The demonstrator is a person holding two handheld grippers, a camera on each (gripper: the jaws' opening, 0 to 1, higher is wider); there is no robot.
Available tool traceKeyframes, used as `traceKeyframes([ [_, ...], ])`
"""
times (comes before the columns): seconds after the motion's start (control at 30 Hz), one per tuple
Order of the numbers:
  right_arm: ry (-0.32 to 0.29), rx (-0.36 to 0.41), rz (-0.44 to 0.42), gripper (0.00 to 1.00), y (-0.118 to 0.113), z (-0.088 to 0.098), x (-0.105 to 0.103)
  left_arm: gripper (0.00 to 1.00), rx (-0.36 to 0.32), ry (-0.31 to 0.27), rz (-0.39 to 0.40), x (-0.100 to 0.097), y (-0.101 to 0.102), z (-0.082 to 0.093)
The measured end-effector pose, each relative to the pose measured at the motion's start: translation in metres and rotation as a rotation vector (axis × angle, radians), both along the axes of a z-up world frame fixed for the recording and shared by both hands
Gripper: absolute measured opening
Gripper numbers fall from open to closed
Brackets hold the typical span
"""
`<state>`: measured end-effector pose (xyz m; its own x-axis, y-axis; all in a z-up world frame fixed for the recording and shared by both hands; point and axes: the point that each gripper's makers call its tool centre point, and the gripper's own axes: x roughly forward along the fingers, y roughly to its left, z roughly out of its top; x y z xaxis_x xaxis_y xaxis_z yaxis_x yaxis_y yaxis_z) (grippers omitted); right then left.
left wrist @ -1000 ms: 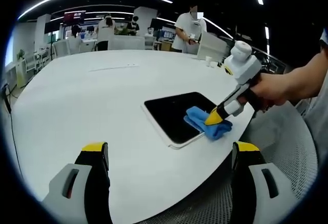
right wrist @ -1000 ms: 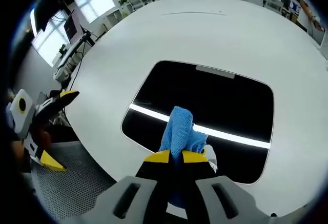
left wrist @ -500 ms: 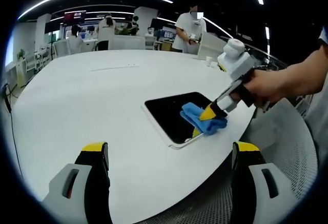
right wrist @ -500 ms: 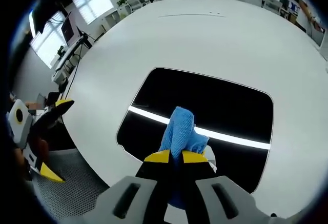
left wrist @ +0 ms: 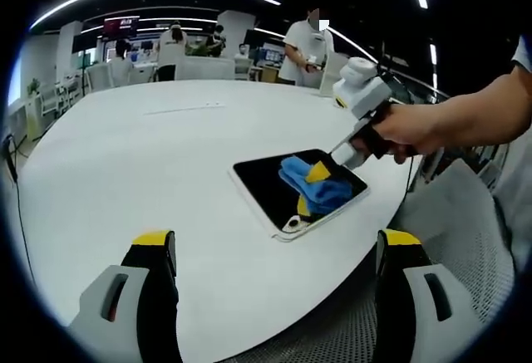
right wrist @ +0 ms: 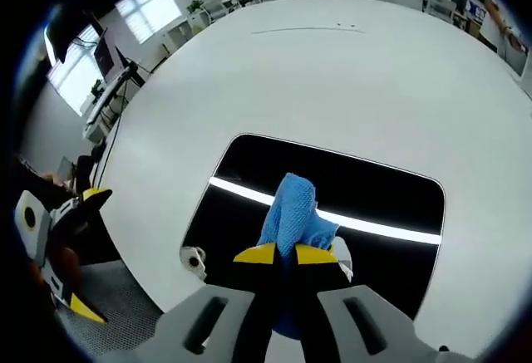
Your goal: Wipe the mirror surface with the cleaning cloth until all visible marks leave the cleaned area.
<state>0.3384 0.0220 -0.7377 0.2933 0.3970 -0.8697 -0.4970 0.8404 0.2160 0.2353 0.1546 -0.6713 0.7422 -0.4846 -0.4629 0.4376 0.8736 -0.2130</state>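
Observation:
A dark rectangular mirror (left wrist: 274, 179) with a white frame lies flat on the white table (left wrist: 150, 164) near its right edge. A blue cleaning cloth (left wrist: 309, 185) rests on the mirror's glass, and my right gripper (left wrist: 317, 172), held in a hand, is shut on it. In the right gripper view the cloth (right wrist: 291, 213) rises from the shut yellow-tipped jaws of my right gripper (right wrist: 280, 253) over the mirror (right wrist: 366, 197), which reflects a bright ceiling light strip. My left gripper (left wrist: 274, 242) stands open above the table's near edge, well short of the mirror, holding nothing. It appears at the left as my left gripper (right wrist: 62, 238).
The round white table spreads far to the left and back. A grey mesh chair (left wrist: 465, 238) stands at the table's right edge. Several people (left wrist: 307, 43) and desks fill the office behind. A small round white part (right wrist: 194, 258) sits at the mirror's near corner.
My right gripper has pushed the cloth from the mirror's near right edge further onto the glass, toward its middle. The left gripper has stayed still.

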Motion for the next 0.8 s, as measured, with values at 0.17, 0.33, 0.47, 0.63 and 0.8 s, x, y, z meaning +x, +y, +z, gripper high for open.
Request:
traceKeyframes([
  [0.17, -0.002, -0.004, 0.006, 0.0, 0.003, 0.0, 0.011, 0.99, -0.002, 0.0, 0.0, 0.0, 0.0, 0.0],
  [0.33, -0.009, -0.011, 0.011, 0.0, 0.005, 0.0, 0.024, 0.99, -0.006, 0.0, -0.003, 0.001, -0.001, 0.0],
  [0.47, -0.014, -0.016, 0.01, 0.0, 0.007, 0.0, 0.036, 0.99, -0.007, 0.001, -0.003, 0.001, -0.001, 0.0],
  [0.63, -0.014, -0.023, 0.016, 0.0, 0.008, 0.0, 0.044, 0.99, -0.006, 0.001, -0.002, 0.001, 0.0, -0.001],
  [0.8, -0.016, -0.023, 0.014, 0.0, 0.009, 0.0, 0.052, 0.99, -0.007, 0.001, -0.001, 0.001, 0.0, -0.001],
])
